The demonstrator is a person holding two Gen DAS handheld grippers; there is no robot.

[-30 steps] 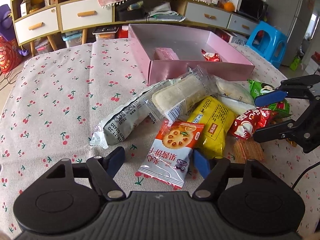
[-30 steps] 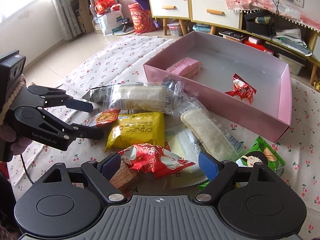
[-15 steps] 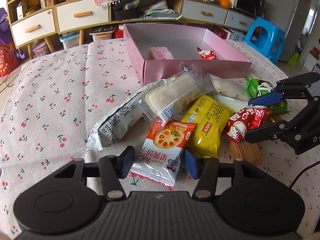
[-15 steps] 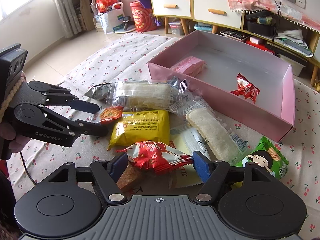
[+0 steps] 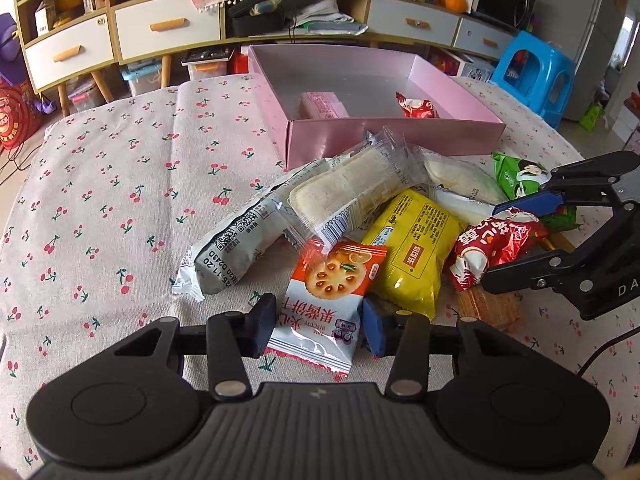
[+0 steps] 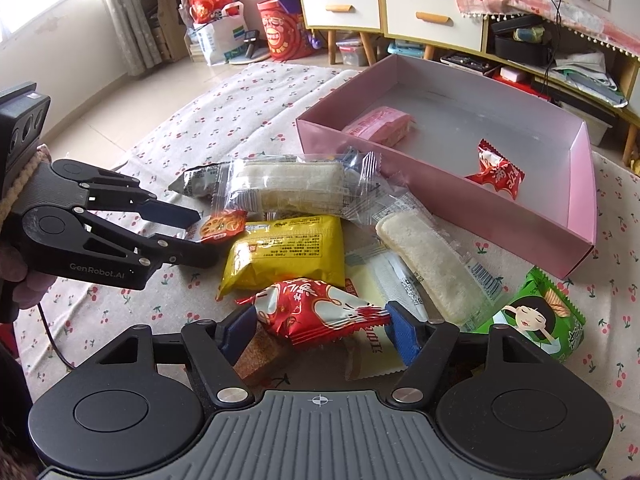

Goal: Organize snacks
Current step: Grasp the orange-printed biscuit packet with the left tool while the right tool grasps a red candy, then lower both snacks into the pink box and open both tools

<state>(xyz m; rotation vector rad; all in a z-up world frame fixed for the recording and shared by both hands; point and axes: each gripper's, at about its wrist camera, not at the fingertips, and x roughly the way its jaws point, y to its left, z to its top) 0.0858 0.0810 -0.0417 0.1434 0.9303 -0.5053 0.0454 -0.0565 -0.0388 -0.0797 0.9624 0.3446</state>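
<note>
A pile of snacks lies on the cherry-print cloth in front of a pink box [image 5: 396,136] [image 6: 440,204]. My left gripper [image 5: 320,322] [image 6: 200,236] has its pads on both sides of an orange-and-white biscuit packet [image 5: 326,300] [image 6: 222,226] and looks shut on it. My right gripper [image 6: 320,326] [image 5: 492,246] closes around a red snack packet [image 6: 320,312] [image 5: 492,240], pads at its two ends. The box holds a pink packet [image 5: 322,105] and a small red packet [image 5: 416,106].
Around the two packets lie a yellow packet [image 5: 416,248], two clear-wrapped cakes [image 5: 352,192] [image 6: 436,272], a grey packet [image 5: 236,248], a green packet [image 6: 536,316] and a brown wafer [image 6: 260,354]. A blue stool [image 5: 536,68] and cabinets stand beyond the table.
Both grippers have narrowed: the left jaws closed in on the biscuit packet, the right jaws on the red packet. Both have moved slightly forward.
</note>
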